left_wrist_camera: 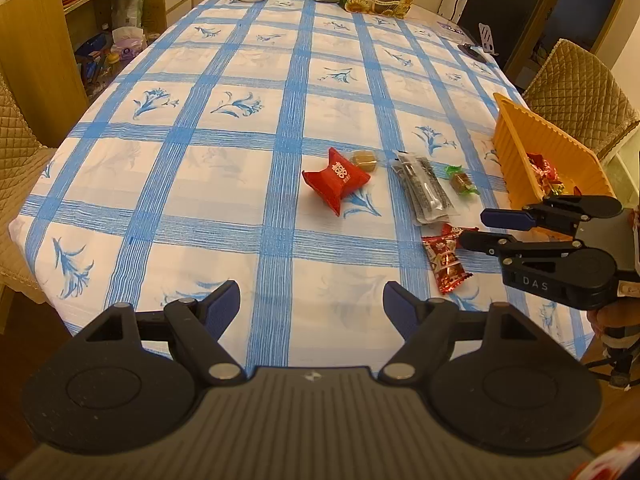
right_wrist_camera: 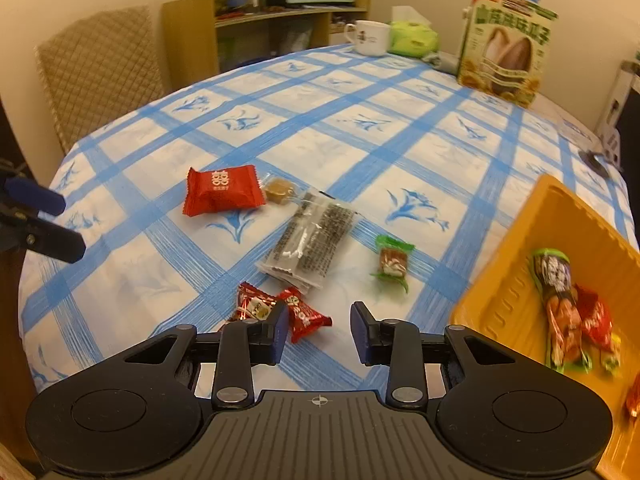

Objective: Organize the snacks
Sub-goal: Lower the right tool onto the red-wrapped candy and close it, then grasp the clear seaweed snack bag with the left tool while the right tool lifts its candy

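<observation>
Mid-sort, looks like: some candies already in the orange tray (right_wrist_camera: 520,236), rest loose on the table (right_wrist_camera: 360,128). Right gripper (right_wrist_camera: 319,330) empty, fingers apart, just short of the red candies (right_wrist_camera: 298,312). Left gripper (left_wrist_camera: 312,306) wide open, idle. Probably next: lower, pinch one, carry to tray.

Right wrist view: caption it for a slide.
Open right tongs hover over red candies beside the orange tray.

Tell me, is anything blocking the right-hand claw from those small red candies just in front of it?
Nothing visible is. The right gripper is open, and the two small red candies lie on the tablecloth right at its left fingertip. The orange tray sits off to the right, clear of that path.
</observation>
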The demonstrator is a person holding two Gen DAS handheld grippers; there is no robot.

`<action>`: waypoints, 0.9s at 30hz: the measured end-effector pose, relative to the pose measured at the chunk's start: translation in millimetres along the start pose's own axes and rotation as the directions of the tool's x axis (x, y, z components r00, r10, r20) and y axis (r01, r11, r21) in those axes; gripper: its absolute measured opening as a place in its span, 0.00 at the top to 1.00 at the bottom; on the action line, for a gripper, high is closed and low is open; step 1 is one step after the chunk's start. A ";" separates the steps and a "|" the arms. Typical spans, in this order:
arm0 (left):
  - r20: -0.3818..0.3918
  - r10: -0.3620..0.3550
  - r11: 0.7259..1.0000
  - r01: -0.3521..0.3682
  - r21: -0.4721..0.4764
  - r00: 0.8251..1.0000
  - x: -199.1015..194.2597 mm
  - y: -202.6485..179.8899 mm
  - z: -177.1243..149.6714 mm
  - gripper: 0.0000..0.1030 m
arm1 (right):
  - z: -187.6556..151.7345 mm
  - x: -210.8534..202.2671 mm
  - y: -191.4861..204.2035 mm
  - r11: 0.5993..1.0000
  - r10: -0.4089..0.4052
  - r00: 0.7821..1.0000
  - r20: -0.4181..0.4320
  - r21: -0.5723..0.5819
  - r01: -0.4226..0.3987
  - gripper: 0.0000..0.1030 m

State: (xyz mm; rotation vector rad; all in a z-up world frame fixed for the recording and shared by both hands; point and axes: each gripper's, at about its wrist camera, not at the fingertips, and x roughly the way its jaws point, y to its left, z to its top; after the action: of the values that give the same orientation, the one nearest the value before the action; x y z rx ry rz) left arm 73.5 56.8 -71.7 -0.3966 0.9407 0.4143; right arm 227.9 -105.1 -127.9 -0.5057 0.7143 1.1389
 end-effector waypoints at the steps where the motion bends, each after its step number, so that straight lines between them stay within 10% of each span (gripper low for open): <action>1: -0.001 0.000 1.000 0.000 0.000 1.000 0.9 0.5 0.8 0.26 | 1.0 2.2 1.2 1.000 0.007 1.000 -0.004 -0.013 -0.007 0.66; 27: -0.009 -0.033 0.998 0.033 0.045 0.999 13.2 -10.7 13.6 0.26 | -1.2 10.4 9.8 0.999 0.031 0.998 -0.049 -0.003 -0.032 0.84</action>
State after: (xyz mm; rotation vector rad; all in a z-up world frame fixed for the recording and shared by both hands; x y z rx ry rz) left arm 95.1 56.7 -73.9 -0.3723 0.9491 0.3609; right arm 220.9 -95.9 -136.5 -0.5287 0.7653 1.1606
